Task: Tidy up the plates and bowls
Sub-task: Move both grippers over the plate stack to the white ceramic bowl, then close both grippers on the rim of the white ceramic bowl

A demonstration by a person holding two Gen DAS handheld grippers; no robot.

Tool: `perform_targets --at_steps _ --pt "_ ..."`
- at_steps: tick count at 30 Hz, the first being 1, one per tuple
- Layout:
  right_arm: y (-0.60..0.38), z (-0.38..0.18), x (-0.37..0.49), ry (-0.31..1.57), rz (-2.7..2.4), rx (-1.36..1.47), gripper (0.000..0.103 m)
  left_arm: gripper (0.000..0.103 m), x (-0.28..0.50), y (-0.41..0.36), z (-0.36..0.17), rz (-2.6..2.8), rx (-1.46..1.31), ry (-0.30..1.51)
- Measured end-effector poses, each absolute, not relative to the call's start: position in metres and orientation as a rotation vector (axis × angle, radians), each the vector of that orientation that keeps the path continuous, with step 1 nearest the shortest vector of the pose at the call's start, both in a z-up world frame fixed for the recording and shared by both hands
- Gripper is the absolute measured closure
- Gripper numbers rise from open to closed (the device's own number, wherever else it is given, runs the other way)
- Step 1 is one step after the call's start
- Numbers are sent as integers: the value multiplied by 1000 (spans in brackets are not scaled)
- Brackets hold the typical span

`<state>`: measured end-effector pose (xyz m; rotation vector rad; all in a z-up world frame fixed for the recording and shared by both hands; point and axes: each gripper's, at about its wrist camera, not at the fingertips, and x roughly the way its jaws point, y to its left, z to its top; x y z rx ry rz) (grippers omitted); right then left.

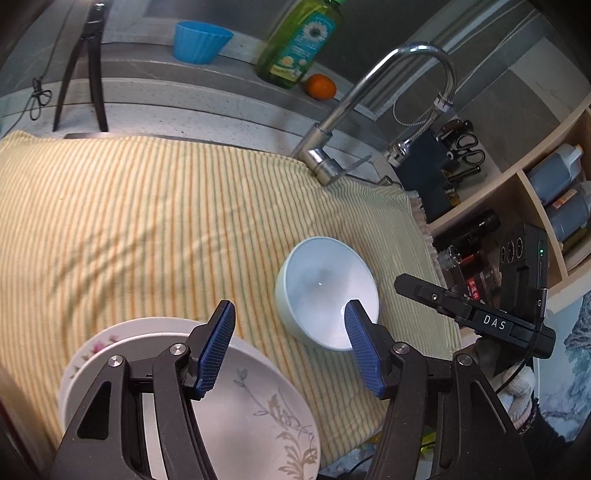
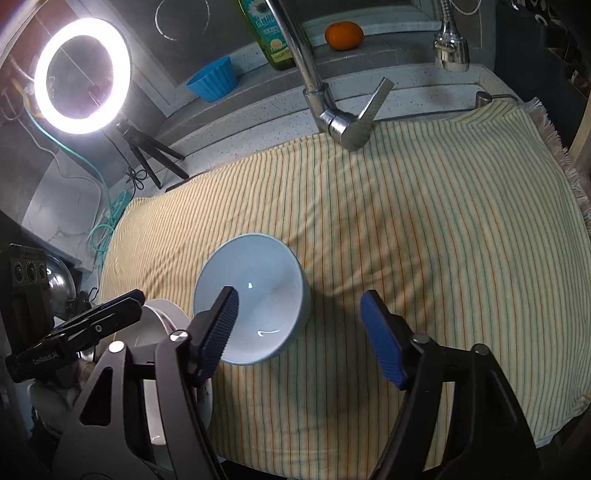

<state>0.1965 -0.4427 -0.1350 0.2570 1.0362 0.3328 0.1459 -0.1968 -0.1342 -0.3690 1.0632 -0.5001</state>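
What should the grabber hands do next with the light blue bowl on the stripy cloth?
Probably the right gripper should slide a little toward the light blue bowl so its near rim sits between the open fingers, then close. The bowl sits alone and upright on the striped cloth, and nothing is gripped yet. The plates lie beneath the left gripper.

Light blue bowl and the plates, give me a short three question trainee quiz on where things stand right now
1. True or false: the light blue bowl holds food.
2. What lies under the bowl? A) bare steel B) striped cloth C) a tray
3. Name the fruit on the ledge behind the faucet.

Key:
1. False, it is empty.
2. B
3. An orange.
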Motion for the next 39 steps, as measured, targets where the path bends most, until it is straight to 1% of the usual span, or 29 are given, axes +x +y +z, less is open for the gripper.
perform_targets --at_steps 2,3,4,5,8,9,12,13,15,17,19,20,22,25,39 --pt "-442 -139 197 1050 347 261 42 49 148 -203 -138 -511 -369 1072" --pt "-442 -142 198 1057 354 262 47 51 149 -206 -139 -511 -365 1075" --pt "-441 -144 198 1064 360 263 51 55 150 -208 -141 -510 -360 1076" --pt "-440 -147 199 1072 369 265 52 59 152 -210 -142 -508 -358 1079" --pt "-440 -152 202 1087 383 275 55 61 156 -213 -147 -507 -365 1096" --pt "-439 -154 202 1091 387 277 59 62 157 -214 -149 -502 -365 1100" --pt "-439 -159 205 1102 395 275 69 72 161 -216 -155 -498 -369 1117" --pt "-438 -160 205 1107 399 275 70 76 162 -216 -156 -498 -372 1122" --pt "-439 -162 207 1112 401 278 70 77 164 -218 -160 -495 -372 1128" --pt "-439 -164 209 1118 407 284 74 78 166 -218 -163 -491 -376 1137" --pt "-440 -166 211 1125 414 291 79 82 167 -219 -166 -490 -376 1146" --pt "-440 -167 211 1129 416 294 80 82 168 -219 -167 -492 -376 1148" --pt "-439 -169 213 1137 421 299 85 83 168 -221 -168 -494 -374 1153" --pt "-438 -170 214 1143 430 303 87 86 169 -223 -169 -497 -371 1153" --pt "-437 -164 215 1136 418 287 89 86 170 -221 -162 -504 -374 1133"
